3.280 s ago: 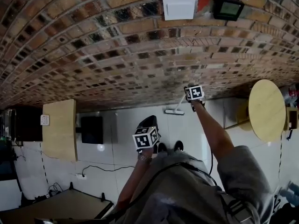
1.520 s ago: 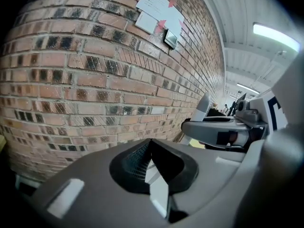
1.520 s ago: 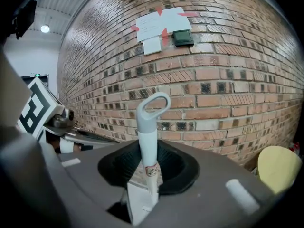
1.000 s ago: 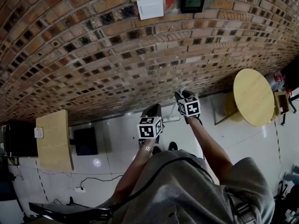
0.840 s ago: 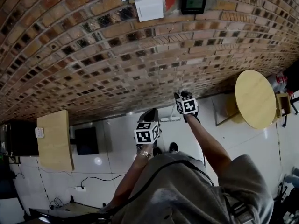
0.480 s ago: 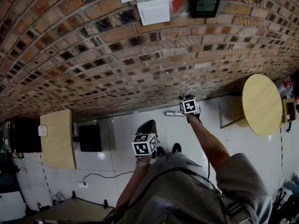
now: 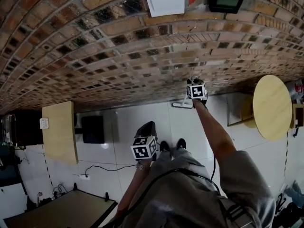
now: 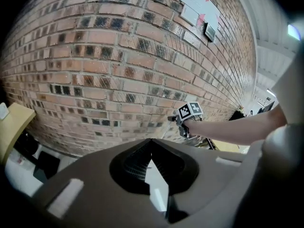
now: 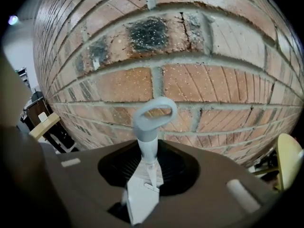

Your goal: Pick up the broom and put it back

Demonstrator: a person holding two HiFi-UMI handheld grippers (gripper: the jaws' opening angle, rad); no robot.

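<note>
Head view: we see our right gripper (image 7: 196,90) held far out by the brick wall (image 7: 118,56); the broom (image 7: 181,105) runs down from it, its head by the white floor (image 7: 137,120) at the wall's foot; our left gripper (image 7: 144,146) sits near our body, well apart from the broom; a round table (image 7: 271,109) stands at the right.
Left gripper view: our jaws meet at the tips with nothing between them; the right gripper (image 8: 190,112) shows far ahead.
Right gripper view: our jaws clamp the broom (image 9: 151,141) on its pale handle, just under its end loop; bricks close beyond.
</note>
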